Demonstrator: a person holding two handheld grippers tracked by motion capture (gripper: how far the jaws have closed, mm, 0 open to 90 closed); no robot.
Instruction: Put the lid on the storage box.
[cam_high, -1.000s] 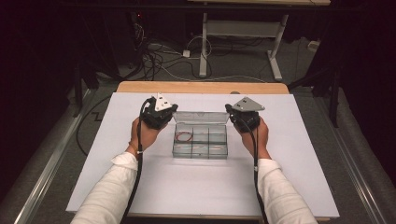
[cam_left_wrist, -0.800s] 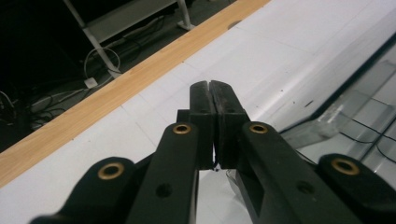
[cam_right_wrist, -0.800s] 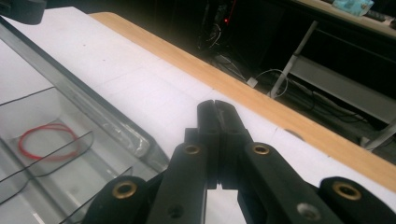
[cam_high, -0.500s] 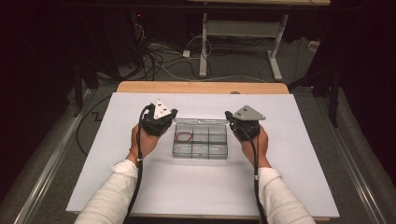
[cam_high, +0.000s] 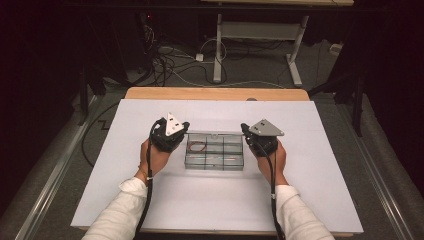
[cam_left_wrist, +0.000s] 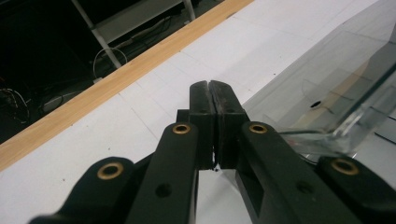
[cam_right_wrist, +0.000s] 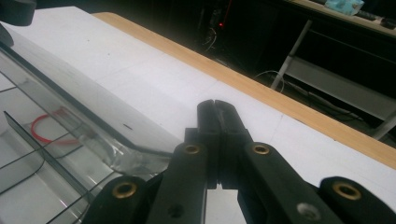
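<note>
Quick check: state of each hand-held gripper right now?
Left hand-held gripper: closed, nothing between its jaws, beside the clear compartment box.
Right hand-held gripper: closed, nothing between its jaws, at the box's other end.

Clear glossy plastic box (cam_high: 214, 151), matt white table (cam_high: 200, 200)

Surface (cam_high: 310, 200) evenly bright, room around dark; near tool parts soft-focus; faint glare on box (cam_left_wrist: 327, 79).

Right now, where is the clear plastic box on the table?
In the high view the clear compartment box sits mid-table on the white table cover, between the left gripper and the right gripper.
</note>
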